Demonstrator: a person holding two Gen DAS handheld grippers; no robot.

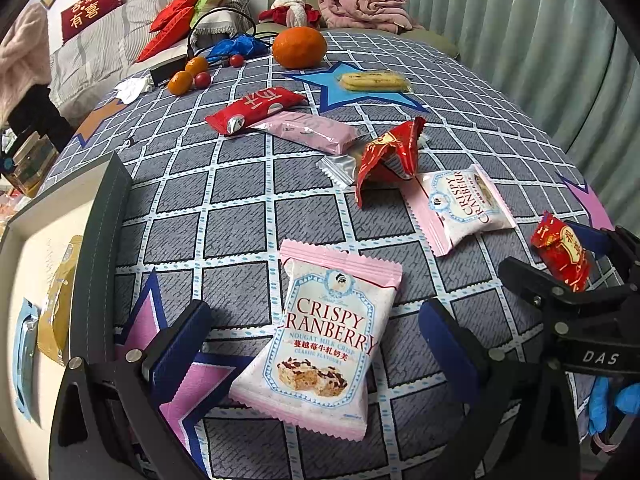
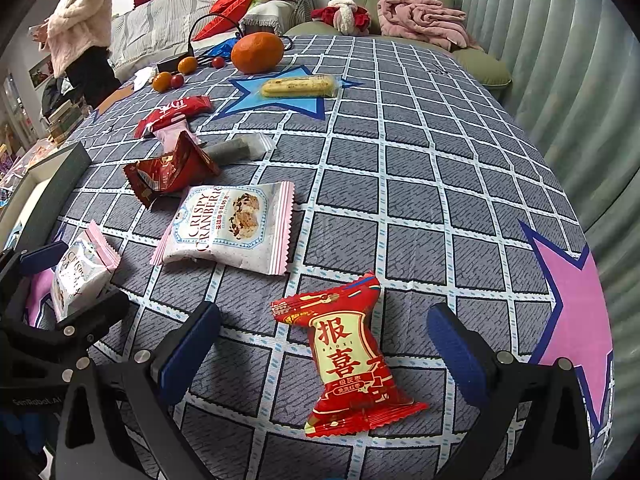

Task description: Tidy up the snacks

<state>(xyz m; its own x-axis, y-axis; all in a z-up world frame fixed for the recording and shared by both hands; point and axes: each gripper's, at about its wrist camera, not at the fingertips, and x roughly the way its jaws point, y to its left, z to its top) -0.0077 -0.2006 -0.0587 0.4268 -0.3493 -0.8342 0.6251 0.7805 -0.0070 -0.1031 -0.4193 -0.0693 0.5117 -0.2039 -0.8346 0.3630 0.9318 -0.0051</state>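
My left gripper [image 1: 316, 344] is open, its fingers on either side of a pink and white Crispy Cranberry packet [image 1: 320, 344] that lies flat on the checked tablecloth. My right gripper [image 2: 324, 344] is open around a red sweet packet [image 2: 346, 356] with yellow label, also lying on the cloth. The right gripper [image 1: 568, 264] shows at the right of the left wrist view, astride the same red packet [image 1: 562, 256]. The left gripper [image 2: 68, 268] shows at the left of the right wrist view around its packet [image 2: 80, 276]. A second Crispy Cranberry packet [image 2: 228, 226] lies between them.
A dark-rimmed white box [image 1: 100, 240] holding some packets stands at the left table edge. Farther back lie a crumpled red packet [image 1: 388, 156], a pink bar [image 1: 312, 132], a red bar [image 1: 256, 110], a yellow biscuit pack [image 1: 374, 82], a large orange [image 1: 299, 47] and small fruit [image 1: 188, 74]. A person [image 2: 80, 32] stands at far left.
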